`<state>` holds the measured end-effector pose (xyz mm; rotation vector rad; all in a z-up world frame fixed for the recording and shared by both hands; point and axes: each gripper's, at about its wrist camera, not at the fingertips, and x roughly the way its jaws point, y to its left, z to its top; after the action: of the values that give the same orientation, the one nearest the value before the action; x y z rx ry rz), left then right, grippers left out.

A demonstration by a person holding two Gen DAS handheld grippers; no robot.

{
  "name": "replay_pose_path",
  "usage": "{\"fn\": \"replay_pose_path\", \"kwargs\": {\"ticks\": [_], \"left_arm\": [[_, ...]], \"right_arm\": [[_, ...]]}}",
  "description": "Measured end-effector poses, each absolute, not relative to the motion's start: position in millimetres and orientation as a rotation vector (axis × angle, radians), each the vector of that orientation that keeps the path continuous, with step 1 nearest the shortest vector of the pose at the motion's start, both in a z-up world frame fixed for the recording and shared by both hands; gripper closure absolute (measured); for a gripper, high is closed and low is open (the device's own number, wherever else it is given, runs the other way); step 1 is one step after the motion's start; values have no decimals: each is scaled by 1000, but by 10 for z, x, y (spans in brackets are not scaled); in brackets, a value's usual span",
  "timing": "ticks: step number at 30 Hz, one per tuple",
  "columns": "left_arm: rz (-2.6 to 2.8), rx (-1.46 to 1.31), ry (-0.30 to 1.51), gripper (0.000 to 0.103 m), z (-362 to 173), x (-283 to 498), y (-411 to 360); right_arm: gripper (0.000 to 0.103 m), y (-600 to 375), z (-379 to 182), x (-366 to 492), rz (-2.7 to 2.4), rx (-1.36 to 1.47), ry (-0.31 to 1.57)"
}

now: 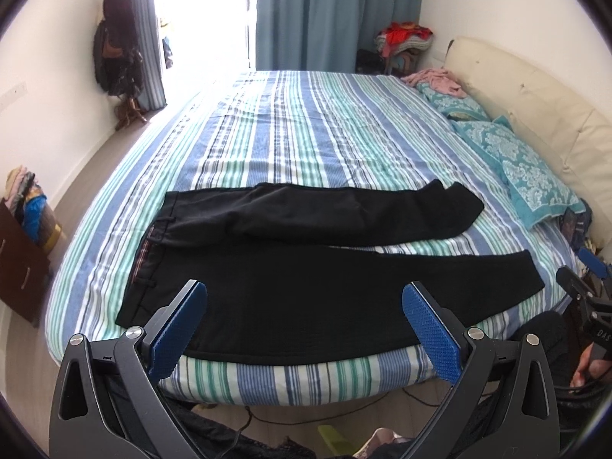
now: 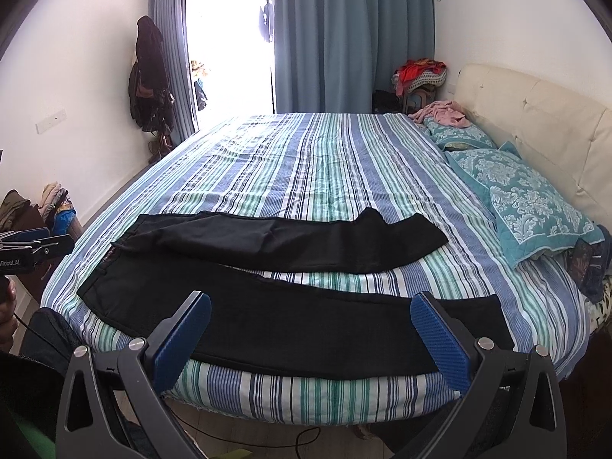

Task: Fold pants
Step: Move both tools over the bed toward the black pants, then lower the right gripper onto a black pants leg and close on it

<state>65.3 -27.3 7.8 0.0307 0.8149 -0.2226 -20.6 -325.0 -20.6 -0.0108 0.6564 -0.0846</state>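
Note:
Black pants (image 1: 306, 267) lie spread flat on the near part of a striped bed (image 1: 306, 134), waistband to the left, two legs running right with a gap between them. They show in the right wrist view (image 2: 290, 306) too. My left gripper (image 1: 304, 329) is open and empty, held just off the bed's near edge over the near leg. My right gripper (image 2: 310, 336) is open and empty, also at the near edge over the near leg. The right gripper's body (image 1: 585, 298) shows at the right of the left wrist view; the left gripper's body (image 2: 26, 252) shows at the left of the right wrist view.
Teal patterned pillows (image 2: 528, 199) and a cream headboard (image 2: 543, 122) line the right side. Pink clothes (image 2: 447, 113) lie at the far right corner. A clothes rack (image 2: 149, 80) stands by the left wall. A brown cabinet (image 1: 19, 264) with clothes sits at left. Cables lie on the floor.

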Motion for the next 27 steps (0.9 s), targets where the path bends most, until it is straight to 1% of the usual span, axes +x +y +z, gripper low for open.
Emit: {"fn": "replay_pose_path", "kwargs": {"ticks": [2, 7, 10, 14, 17, 19, 20, 21, 24, 27], "left_arm": [[-214, 32, 810, 1, 77, 715, -307], [-191, 62, 826, 1, 0, 831, -410], [-177, 76, 860, 1, -122, 894, -450], [-154, 71, 928, 1, -284, 1026, -505], [-133, 84, 950, 1, -338, 1093, -556], [-115, 101, 956, 1, -364, 1123, -587], [-105, 108, 961, 1, -382, 1138, -602], [-96, 114, 966, 1, -398, 1155, -606], [-73, 127, 998, 1, -492, 1215, -637], [-70, 133, 1033, 1, -576, 1257, -664]], "right_arm": [[0, -3421, -229, -122, -77, 10, 608], [0, -4333, -697, 479, -19, 205, 758], [0, -5078, -962, 889, -89, 295, 795], [0, -6123, -1291, 1664, -147, 434, 836], [6, -6752, -1537, 2281, -178, 497, 899], [16, -7028, -1716, 2636, -197, 524, 962], [25, -7135, -1788, 2772, -210, 542, 981], [28, -7212, -1843, 2882, -214, 559, 986], [33, -7269, -1973, 3138, -190, 585, 986], [35, -7164, -2135, 3362, -155, 501, 1059]]}}
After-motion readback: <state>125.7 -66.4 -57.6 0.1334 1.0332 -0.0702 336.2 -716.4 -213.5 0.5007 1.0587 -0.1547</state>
